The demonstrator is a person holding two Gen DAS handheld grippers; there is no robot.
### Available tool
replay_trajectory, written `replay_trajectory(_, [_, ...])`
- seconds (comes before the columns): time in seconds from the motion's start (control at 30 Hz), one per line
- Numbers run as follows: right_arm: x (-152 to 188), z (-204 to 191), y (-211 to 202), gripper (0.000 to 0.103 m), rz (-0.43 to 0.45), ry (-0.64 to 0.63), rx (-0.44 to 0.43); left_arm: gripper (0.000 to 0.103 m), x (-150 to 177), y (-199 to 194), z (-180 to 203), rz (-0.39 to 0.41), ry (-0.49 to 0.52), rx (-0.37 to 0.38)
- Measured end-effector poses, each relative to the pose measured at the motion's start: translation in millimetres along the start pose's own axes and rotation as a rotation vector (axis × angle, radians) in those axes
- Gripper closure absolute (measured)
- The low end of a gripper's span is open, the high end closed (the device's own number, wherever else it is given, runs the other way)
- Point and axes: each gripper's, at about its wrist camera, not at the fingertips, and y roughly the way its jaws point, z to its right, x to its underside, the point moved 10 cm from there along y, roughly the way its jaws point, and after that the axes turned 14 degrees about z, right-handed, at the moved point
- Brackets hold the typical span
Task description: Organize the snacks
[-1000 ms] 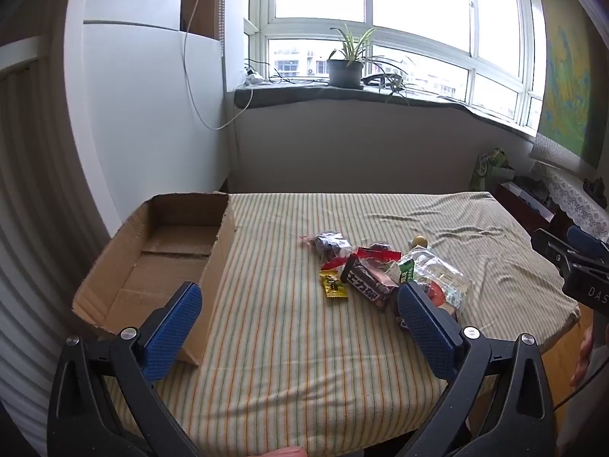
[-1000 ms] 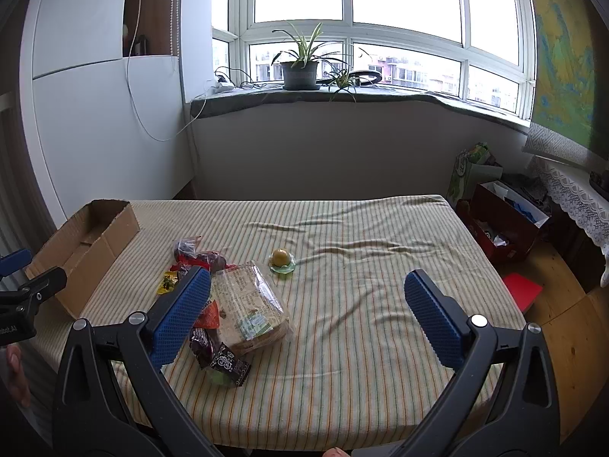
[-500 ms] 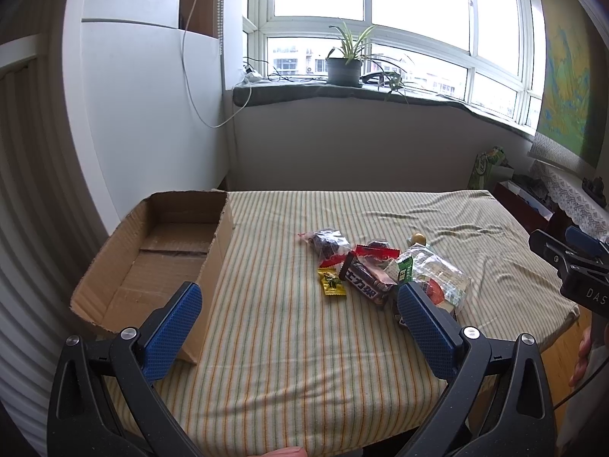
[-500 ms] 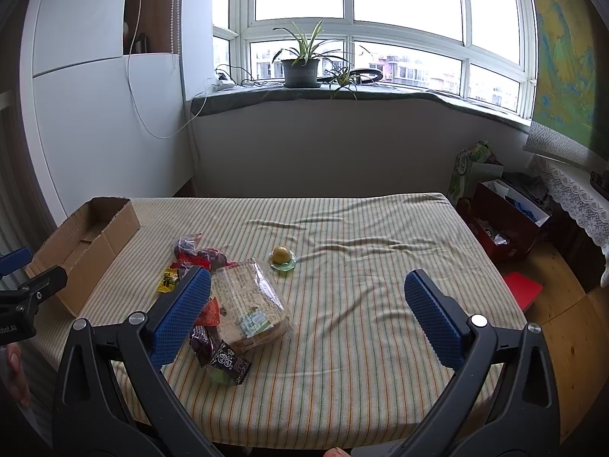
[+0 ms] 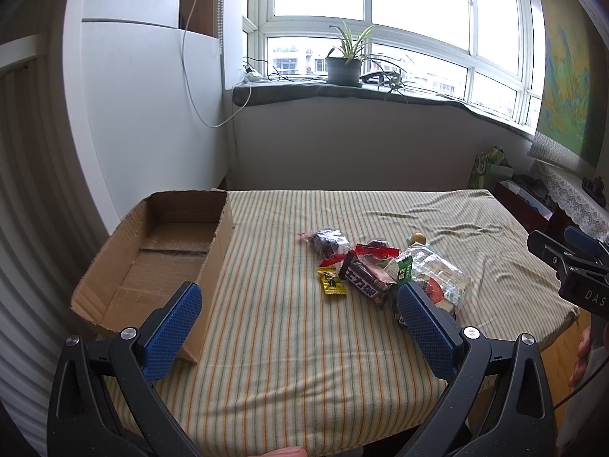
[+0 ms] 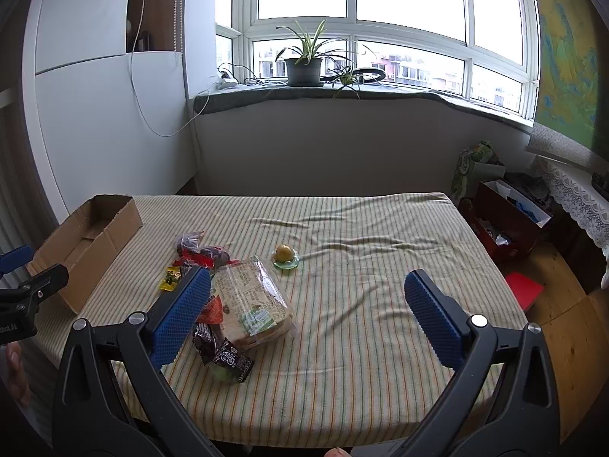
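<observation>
A heap of snack packets lies mid-table on the striped cloth: a clear bag of bread point(image 6: 253, 306), a dark chocolate bar point(image 5: 365, 281), a yellow candy point(image 5: 332, 282), a bag of dark fruit point(image 5: 326, 240) and a small black packet point(image 6: 230, 358). An open, empty cardboard box point(image 5: 160, 262) sits at the table's left end. My left gripper point(image 5: 298, 318) hovers open above the near edge, between box and heap. Over the near right of the table my right gripper point(image 6: 306, 312) is open too, its left finger in front of the heap.
A yellow sweet on a green wrapper point(image 6: 285, 256) lies apart, behind the heap. The striped cloth point(image 6: 380, 266) is wrinkled at the far right. A windowsill with a potted plant point(image 6: 304, 64) runs behind. Boxes and bags point(image 6: 506, 213) stand on the floor right of the table.
Both views have crept slightly closer to the table. The snacks and the box have not moved, and both grippers stay open.
</observation>
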Motion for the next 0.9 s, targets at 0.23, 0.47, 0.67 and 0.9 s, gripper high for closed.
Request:
replay_trajectory(0.23, [-1,0,0,0.0,0.005,0.005,-0.001,0.001,0,0,0,0.001,0.0,0.0])
replay_trajectory(0.47, [-1,1,0,0.0,0.01,-0.011,0.006,0.001,0,-1,0,0.003,0.002,0.0])
replay_trajectory(0.67, [5,2,2,0.0,0.0,-0.026,0.008,0.001,0,-2,0,0.001,0.002,0.001])
replay_trajectory(0.9, [94,14,21,0.0,-0.2,-0.001,0.007,0.001,34,16,5,-0.047,-0.009,0.016])
